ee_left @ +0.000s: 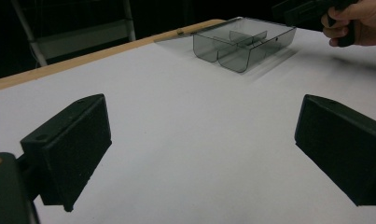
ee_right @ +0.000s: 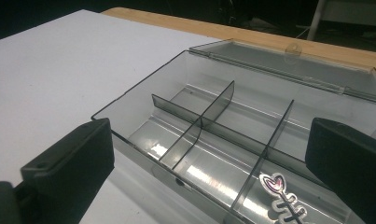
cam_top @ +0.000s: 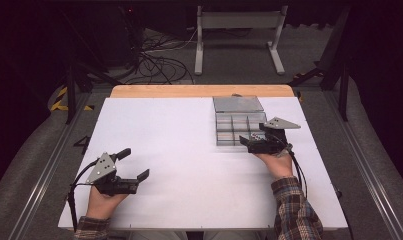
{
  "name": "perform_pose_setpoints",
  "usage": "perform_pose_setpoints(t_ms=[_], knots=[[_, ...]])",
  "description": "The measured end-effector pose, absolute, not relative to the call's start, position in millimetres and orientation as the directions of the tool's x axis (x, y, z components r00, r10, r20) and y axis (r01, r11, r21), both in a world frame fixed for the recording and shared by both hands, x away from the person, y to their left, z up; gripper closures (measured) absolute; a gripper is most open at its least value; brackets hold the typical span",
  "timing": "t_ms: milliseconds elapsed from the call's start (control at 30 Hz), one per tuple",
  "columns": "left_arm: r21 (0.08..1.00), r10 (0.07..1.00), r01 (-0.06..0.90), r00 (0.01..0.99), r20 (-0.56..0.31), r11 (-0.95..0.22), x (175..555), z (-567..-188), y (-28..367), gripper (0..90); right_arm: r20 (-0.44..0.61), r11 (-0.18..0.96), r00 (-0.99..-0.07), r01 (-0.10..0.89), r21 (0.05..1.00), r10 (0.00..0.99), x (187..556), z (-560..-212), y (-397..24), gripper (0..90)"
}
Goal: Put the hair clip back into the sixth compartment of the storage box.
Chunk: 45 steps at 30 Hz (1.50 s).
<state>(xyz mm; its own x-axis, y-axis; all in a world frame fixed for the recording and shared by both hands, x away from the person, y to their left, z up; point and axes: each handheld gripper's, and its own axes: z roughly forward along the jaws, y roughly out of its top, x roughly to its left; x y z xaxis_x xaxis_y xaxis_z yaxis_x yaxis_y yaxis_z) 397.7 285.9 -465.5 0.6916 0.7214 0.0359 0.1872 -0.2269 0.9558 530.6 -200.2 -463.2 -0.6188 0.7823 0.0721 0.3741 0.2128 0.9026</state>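
A small pink-and-silver trinket (ee_right: 282, 198) is lying in the near compartment of the clear divided box (ee_right: 143, 88), just ahead of and between the right gripper's (ee_right: 213, 163) fingers (ee_right: 71, 163), a little toward the right-hand one. What it is exactly is hard to tell; it looks like a flat charm with a heart-shaped head. The box is sitting on the white surface (cam_top: 164, 150) with its lid (cam_top: 237, 103) folded back beyond the fingers. The right gripper's fingers are spread wide and holding nothing, hovering over the box's near wall.

Judging by this, the step in hand is either picking the charm out or pulling away after dropping it in; I cannot tell which. If picking, the fingers should be coming down straddling the charm inside one compartment, clear of the divider (ee_right: 262, 154) beside it, and closing slowly, since a thin flat piece on slick plastic is likely to skid.

The left gripper (cam_top: 134, 165) is resting well apart, its fingers (ee_left: 73, 149) also wide and empty, with the box far ahead of them. It could be steadying the box if it slides.
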Motion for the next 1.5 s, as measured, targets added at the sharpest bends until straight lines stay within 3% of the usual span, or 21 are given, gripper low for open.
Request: perform_pose_setpoints(t_ms=[1500], knots=[[0.955, 0.745, 0.195, 0.665, 0.039, -0.224, 397.4, -465.9, 288.7, 3.9, 0.085, 0.120, -0.628, 0.277, 0.953, 0.773, 474.3, -467.4, -218.5, 0.0]])
